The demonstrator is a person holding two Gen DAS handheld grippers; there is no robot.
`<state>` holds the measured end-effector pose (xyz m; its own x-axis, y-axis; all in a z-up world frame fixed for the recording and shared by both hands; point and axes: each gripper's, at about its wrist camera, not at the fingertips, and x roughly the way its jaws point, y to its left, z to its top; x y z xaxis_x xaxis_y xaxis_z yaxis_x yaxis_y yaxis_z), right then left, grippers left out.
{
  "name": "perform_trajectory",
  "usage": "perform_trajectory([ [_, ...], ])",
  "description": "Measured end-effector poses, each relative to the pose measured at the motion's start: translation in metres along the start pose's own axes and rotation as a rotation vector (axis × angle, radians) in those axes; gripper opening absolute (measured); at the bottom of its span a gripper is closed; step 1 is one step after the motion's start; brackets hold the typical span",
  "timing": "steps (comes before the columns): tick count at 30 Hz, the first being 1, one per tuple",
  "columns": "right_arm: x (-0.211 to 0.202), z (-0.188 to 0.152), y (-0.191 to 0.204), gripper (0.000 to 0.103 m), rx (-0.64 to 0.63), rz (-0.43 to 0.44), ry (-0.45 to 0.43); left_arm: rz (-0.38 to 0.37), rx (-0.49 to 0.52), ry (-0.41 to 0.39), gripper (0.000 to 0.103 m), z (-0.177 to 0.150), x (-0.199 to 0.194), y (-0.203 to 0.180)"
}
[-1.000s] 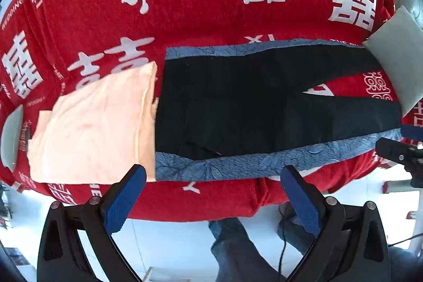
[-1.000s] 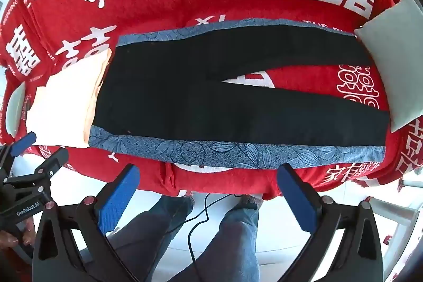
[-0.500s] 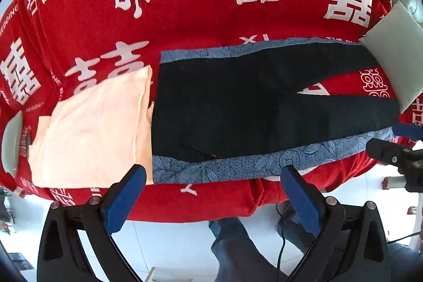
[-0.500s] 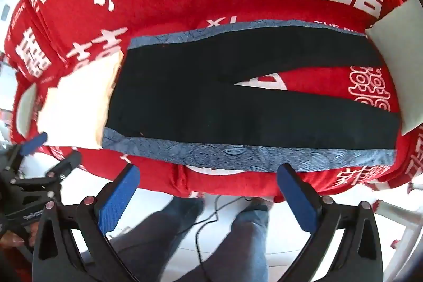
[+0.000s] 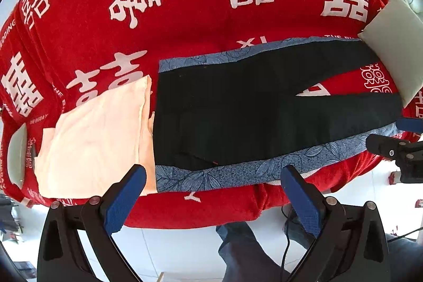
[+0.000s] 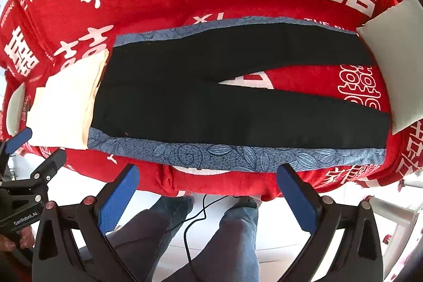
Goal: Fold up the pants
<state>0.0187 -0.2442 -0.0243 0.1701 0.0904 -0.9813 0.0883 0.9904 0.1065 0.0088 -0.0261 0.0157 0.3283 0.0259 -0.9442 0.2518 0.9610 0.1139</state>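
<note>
Black pants (image 5: pixel 238 107) with blue floral side stripes lie flat on the red bed cover, waist at the left, two legs spread to the right; they also show in the right wrist view (image 6: pixel 211 102). My left gripper (image 5: pixel 214 197) is open and empty, just in front of the near edge by the waist. My right gripper (image 6: pixel 208 197) is open and empty, in front of the near edge by the near leg. Each gripper shows at the edge of the other's view.
A folded peach cloth (image 5: pixel 95 139) lies left of the waist, touching it. A pale cushion (image 5: pixel 396 44) sits at the right by the leg ends. The red cover (image 5: pixel 185 17) with white characters spreads behind. The person's legs and a cable (image 6: pixel 195 223) are on the floor below.
Both grippers have edged slightly closer to the bed's near edge; the pants sit a little lower and larger in both views. Nothing was grasped.
</note>
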Motion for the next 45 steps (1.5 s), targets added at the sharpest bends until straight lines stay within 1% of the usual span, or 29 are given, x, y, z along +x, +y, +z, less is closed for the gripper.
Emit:
perform_trajectory([
  [4,-0.001,0.002,-0.003,0.103,0.012,-0.007,-0.007,0.006,0.005,-0.003,0.102,0.008,-0.002,0.0],
  [18,0.001,0.006,-0.007,0.103,0.008,-0.028,0.006,0.007,-0.052,0.013,0.102,0.008,0.003,0.009],
  [25,0.0,0.007,-0.01,0.103,-0.002,-0.016,-0.009,0.016,-0.068,0.012,0.102,0.011,0.002,0.01],
  [29,-0.004,0.009,-0.017,0.103,0.001,-0.004,-0.026,0.022,-0.114,0.011,0.102,0.012,0.0,0.013],
  [33,-0.006,0.012,-0.027,0.103,0.004,0.026,-0.017,0.015,-0.174,0.025,0.102,0.013,0.0,0.012],
  [40,-0.014,0.015,-0.044,0.103,-0.032,0.062,-0.005,0.039,-0.252,0.018,0.102,0.007,-0.01,-0.007],
  [45,-0.007,0.01,-0.053,0.103,-0.071,0.082,0.027,0.053,-0.307,0.052,0.102,-0.005,-0.009,-0.019],
])
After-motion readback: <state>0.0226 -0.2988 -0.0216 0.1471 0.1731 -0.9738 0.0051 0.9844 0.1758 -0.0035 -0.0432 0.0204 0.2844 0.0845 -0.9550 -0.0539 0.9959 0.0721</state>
